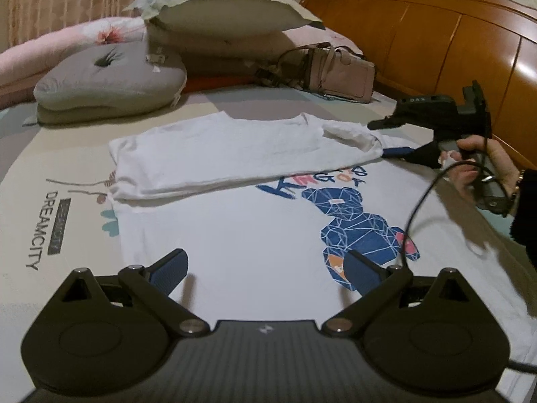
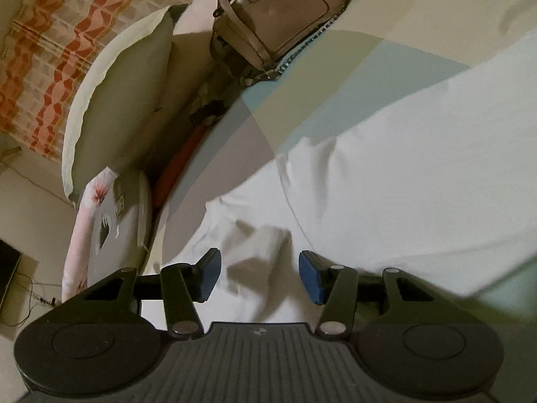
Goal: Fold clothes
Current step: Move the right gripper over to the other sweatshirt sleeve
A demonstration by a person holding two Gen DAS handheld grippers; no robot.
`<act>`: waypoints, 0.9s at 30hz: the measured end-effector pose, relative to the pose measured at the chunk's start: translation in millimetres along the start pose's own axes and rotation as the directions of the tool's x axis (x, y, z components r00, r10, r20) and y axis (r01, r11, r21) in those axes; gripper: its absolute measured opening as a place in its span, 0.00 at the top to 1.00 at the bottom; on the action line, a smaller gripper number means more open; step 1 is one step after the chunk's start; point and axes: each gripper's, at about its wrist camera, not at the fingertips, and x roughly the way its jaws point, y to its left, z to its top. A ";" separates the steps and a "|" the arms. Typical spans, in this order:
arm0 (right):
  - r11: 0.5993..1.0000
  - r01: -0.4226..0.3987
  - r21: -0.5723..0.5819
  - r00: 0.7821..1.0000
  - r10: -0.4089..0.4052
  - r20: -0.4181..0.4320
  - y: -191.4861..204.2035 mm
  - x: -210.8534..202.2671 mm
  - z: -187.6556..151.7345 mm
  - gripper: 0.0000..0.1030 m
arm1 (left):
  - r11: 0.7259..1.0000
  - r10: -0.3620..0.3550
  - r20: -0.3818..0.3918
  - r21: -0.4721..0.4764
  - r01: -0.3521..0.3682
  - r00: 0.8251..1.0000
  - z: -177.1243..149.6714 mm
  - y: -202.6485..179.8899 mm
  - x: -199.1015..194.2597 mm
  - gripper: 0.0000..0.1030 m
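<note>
Your white cotton T-shirt (image 1: pixel 235 235) with the blue faceted bear print (image 1: pixel 359 231) lies spread flat on the bed sheet (image 1: pixel 40 154), a pale sheet with colour blocks and the word DREAMCITY printed on it. The far side of the shirt is folded over toward the middle, making a white band that covers part of the coloured lettering above the bear.

Your left gripper (image 1: pixel 265 268) hangs just above the near half of the shirt. Its blue-padded fingers (image 1: pixel 167 268) stand wide apart, with only flat cloth below them and nothing gripped.

Your right gripper (image 2: pixel 260 275) is at the folded sleeve, at the right end of that band. Seen from its own camera, its blue pads (image 2: pixel 310 275) are about half spread, and a raised ridge of white fabric sits in the gap between them. The pads stand clear of the cloth on both sides, so nothing is clamped. In the left wrist view your right hand (image 1: pixel 476 168) wraps the black handle, with a dark sleeve at the wrist and a black cable trailing across the shirt.

Beyond the shirt, a beige leather handbag (image 1: pixel 335 70) with a chain strap rests near the orange-brown wooden headboard (image 1: pixel 453 33). A grey dimpled cushion (image 1: pixel 110 80) sits to the left of it, with a large cream-edged grey pillow (image 1: pixel 221 13) stacked behind and a pink floral quilt (image 1: pixel 84 40) beside that.
</note>
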 end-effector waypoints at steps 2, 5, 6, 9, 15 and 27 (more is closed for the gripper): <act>1.000 0.017 -0.025 1.000 -0.017 0.010 4.2 7.6 2.1 0.52 | 1.000 0.003 -0.008 -0.008 -0.003 1.000 -0.7 1.8 2.4 0.04; 0.993 0.088 -0.084 0.996 -0.087 0.010 11.4 13.2 2.0 0.87 | 1.000 0.008 -0.014 -0.013 -0.008 1.000 -1.5 3.3 4.3 0.04; 0.992 0.094 -0.090 0.996 -0.093 0.017 11.5 9.7 0.9 0.87 | 1.000 0.007 -0.012 -0.016 -0.007 1.000 -1.5 3.5 3.8 0.04; 0.990 0.102 -0.093 0.994 -0.098 0.048 11.8 -4.8 -2.6 0.88 | 1.000 0.002 -0.006 -0.019 -0.002 1.000 -1.0 4.0 2.5 0.04; 0.984 0.170 -0.051 0.979 -0.163 0.125 19.1 -37.2 -11.7 0.88 | 1.000 -0.003 0.003 -0.026 0.003 1.000 0.3 4.8 0.9 0.04; 0.966 0.259 0.004 0.963 -0.258 0.083 28.3 -45.0 -25.8 0.63 | 0.999 0.004 -0.001 -0.038 -0.004 1.000 1.8 7.4 1.8 0.04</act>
